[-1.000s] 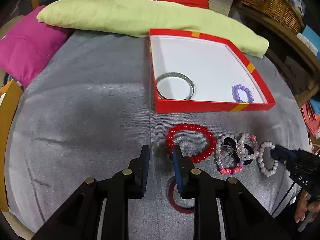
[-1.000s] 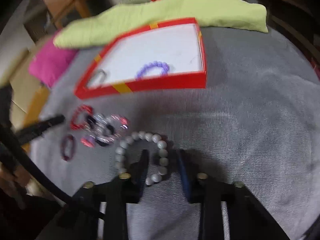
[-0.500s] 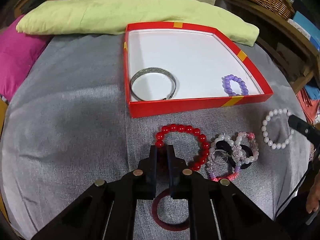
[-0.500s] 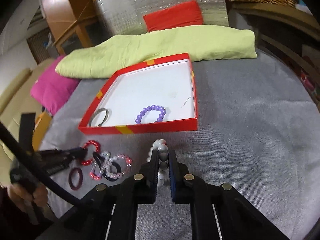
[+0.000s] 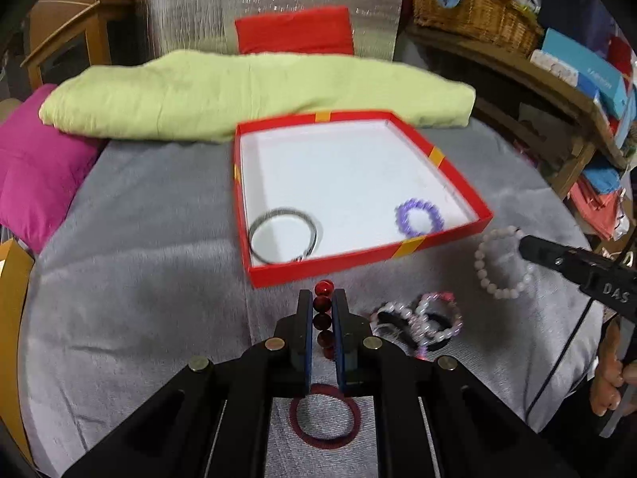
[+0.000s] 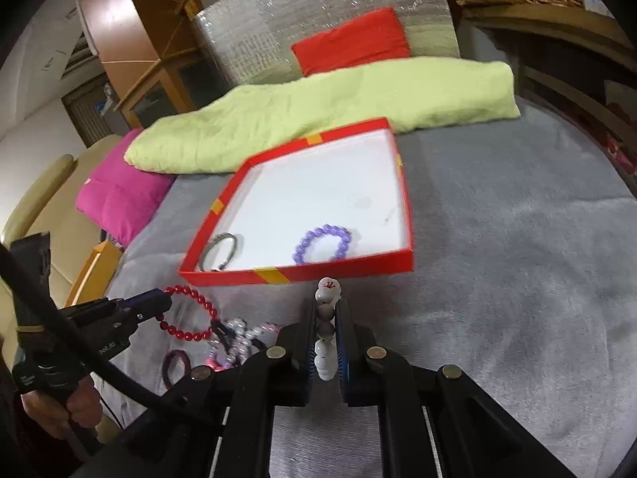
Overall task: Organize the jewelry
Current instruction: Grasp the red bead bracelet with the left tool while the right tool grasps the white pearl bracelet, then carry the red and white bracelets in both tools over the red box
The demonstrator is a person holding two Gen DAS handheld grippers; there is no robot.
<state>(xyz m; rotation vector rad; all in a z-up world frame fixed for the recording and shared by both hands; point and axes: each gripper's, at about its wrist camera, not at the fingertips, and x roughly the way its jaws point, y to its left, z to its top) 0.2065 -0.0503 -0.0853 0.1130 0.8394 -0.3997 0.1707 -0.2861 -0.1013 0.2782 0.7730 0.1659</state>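
Observation:
My left gripper [image 5: 322, 296] is shut on a red bead bracelet [image 5: 321, 324], which hangs just above the grey cloth in front of the red box [image 5: 358, 265]. My right gripper [image 6: 326, 310] is shut on a white bead bracelet [image 6: 325, 352], also lifted near the box's front wall. In the left wrist view that white bead bracelet [image 5: 501, 265] dangles from the right gripper [image 5: 524, 245]. Inside the box lie a silver bangle [image 5: 284, 235] and a purple bead bracelet [image 5: 420, 217]. A tangle of pink and white bracelets [image 5: 418, 322] and a dark red ring [image 5: 324, 418] rest on the cloth.
A light green folded cloth [image 5: 247, 91] lies behind the box, with a pink cushion [image 5: 36, 163] to the left and a red cushion [image 5: 294, 36] farther back. A wooden shelf with a wicker basket [image 5: 469, 8] stands at the right. A person's hand [image 5: 613, 374] holds the right gripper.
Both grippers went from open around their bracelets to shut on them. Each has since risen, taking the red and the white bracelet up off the cloth.

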